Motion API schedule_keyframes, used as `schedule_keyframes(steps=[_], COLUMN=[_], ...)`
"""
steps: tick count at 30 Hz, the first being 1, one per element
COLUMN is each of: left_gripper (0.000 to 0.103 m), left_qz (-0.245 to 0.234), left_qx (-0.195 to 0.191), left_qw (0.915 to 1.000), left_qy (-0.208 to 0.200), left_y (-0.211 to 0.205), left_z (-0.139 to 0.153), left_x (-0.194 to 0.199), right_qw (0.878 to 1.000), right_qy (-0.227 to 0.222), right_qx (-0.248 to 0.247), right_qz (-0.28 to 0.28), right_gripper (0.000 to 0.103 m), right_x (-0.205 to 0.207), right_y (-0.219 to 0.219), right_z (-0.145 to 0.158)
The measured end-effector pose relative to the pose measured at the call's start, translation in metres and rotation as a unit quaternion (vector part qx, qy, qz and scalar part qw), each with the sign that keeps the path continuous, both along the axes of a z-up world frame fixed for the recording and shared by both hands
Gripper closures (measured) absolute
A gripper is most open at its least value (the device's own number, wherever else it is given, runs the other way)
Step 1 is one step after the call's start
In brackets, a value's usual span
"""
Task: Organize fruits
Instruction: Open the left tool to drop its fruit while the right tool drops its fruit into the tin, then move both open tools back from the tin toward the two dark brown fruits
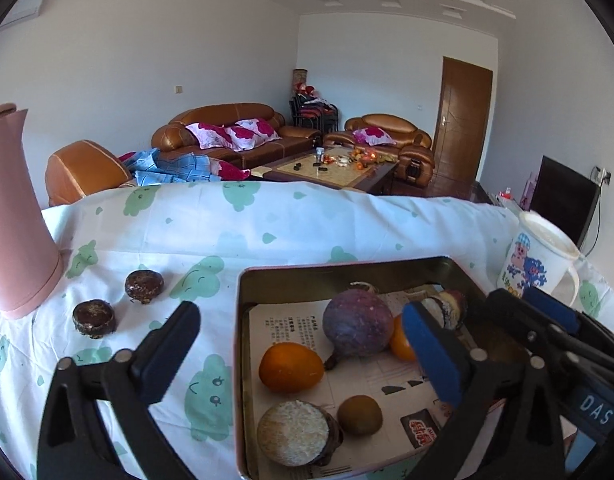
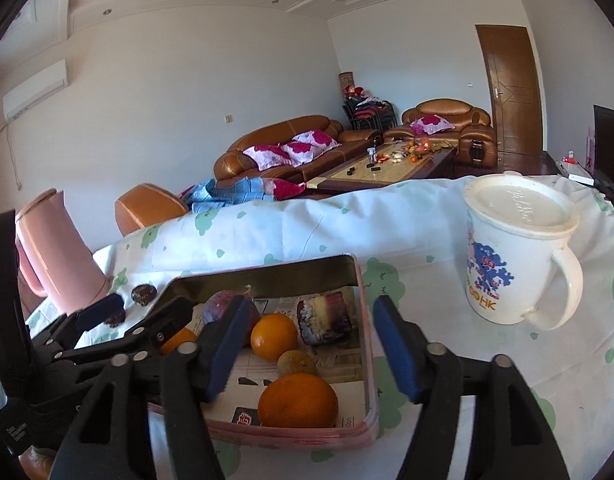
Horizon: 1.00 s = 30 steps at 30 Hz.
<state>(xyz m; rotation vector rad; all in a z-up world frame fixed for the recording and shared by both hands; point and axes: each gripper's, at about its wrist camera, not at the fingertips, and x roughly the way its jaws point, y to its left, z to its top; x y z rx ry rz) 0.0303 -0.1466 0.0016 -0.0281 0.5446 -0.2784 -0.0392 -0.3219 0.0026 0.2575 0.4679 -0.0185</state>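
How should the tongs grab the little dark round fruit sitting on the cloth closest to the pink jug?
Come from above with the left tongs and pinch the dark fruit across its rounded sides. It sits flat face up, apart from its neighbour, so the sides are free.

Black plastic tongs (image 2: 307, 344), blue pads (image 2: 395, 348), silver rivets.

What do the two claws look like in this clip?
Both are black plastic with angular, scissor-like linkages joined by round silver pins. The left claw and right claw carry blue foam pads on the inner finger faces. The right claw's body shows white "DAS" lettering. No cables or sleeves visible.
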Motion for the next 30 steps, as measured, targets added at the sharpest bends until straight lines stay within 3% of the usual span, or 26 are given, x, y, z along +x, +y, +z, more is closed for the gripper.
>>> schedule_keyframes(steps=[1, 3, 8, 13, 14, 19, 23, 27, 30], left_gripper=[0.000, 0.000, 0.000, 0.000, 0.000, 0.000, 0.000, 0.000, 0.000], left_qz=[-0.004, 0.000, 0.038, 0.072, 0.078, 0.088, 0.088, 0.068, 0.061], left_qx=[-0.018, -0.038, -0.026, 0.004, 0.013, 0.053, 0.043, 0.014, 0.021], left_qw=[0.9998, 0.9993, 0.9987, 0.9945, 0.9930, 0.9872, 0.9855, 0.9895, 0.9898], left_qy=[0.001, 0.005, -0.021, -0.076, -0.088, -0.122, -0.138, -0.126, -0.127], left_y=[0.004, 0.009, 0.017, 0.020, 0.020, 0.013, 0.017, 0.025, 0.022], left_z=[0.000, 0.001, 0.007, 0.015, 0.015, 0.015, 0.019, 0.017, 0.018], left_x=[0.000, 0.000, -0.003, -0.011, -0.013, -0.019, -0.027, -0.032, -0.035], right_qw=[0.999, 0.998, 0.992, 0.986, 0.981, 0.970, 0.956, 0.952, 0.950], right_qy=[-0.035, -0.051, -0.094, -0.151, -0.174, -0.204, -0.239, -0.244, -0.249], right_qx=[0.032, 0.045, 0.058, 0.003, -0.034, -0.082, -0.114, -0.126, -0.134], right_qz=[-0.011, -0.019, -0.059, -0.077, -0.084, -0.103, -0.130, -0.133, -0.135], right_gripper=[0.006, 0.005, 0.005, 0.005, 0.005, 0.005, 0.001, 0.001, 0.001], right_x=[-0.009, -0.014, -0.023, -0.036, -0.041, -0.051, -0.068, -0.069, -0.072], right_y=[-0.010, -0.014, -0.023, -0.009, 0.001, 0.013, 0.020, 0.025, 0.028], right_z=[0.004, 0.005, 0.011, 0.021, 0.026, 0.033, 0.037, 0.038, 0.038])
